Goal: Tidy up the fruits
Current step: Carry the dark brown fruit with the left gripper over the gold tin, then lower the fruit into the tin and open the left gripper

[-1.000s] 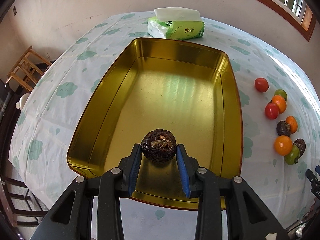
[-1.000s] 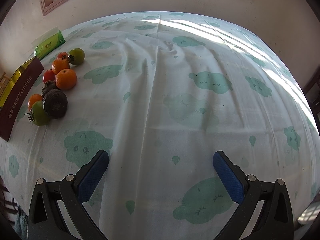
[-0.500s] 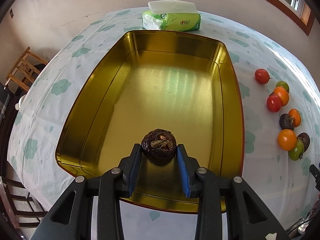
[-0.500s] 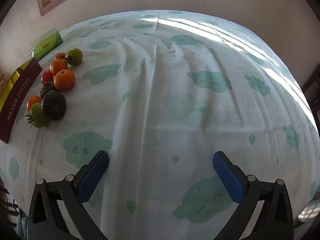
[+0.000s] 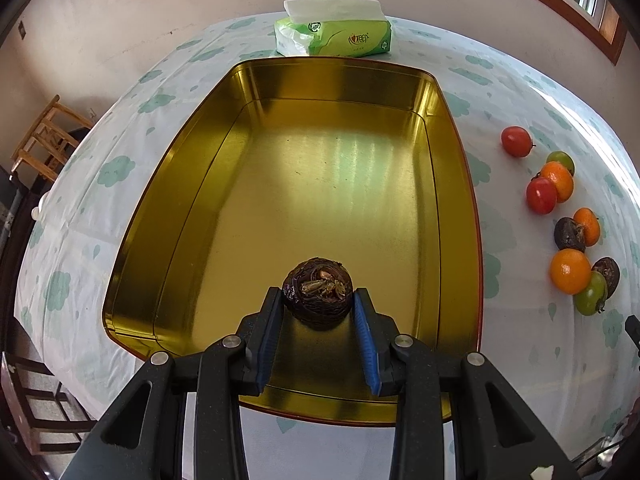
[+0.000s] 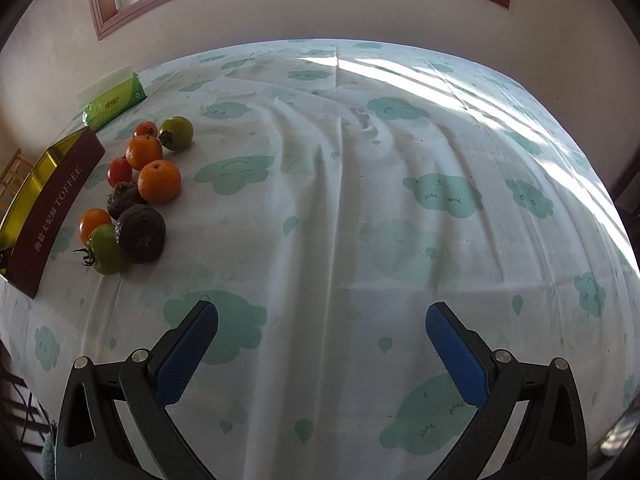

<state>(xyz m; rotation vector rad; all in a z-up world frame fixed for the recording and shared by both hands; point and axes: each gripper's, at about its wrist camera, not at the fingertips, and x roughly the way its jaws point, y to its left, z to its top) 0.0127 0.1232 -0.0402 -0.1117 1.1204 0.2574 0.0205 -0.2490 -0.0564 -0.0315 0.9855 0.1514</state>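
Only gold tin [image 5: 448, 200] beneath gripped fruit [image 5: 318, 298].

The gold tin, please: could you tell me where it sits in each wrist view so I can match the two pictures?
Left wrist view: the gold tin fills the centre, open side up, beneath the left claw shut on the dark fruit.
Right wrist view: only its maroon side shows, at the far left edge.
Shared landmark: the green tissue pack beyond the tin.

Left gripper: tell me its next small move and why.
Probably lower and open. The left gripper is shut on the dark fruit over the near end of the gold tin, which holds no other fruit, so it can be set down there.
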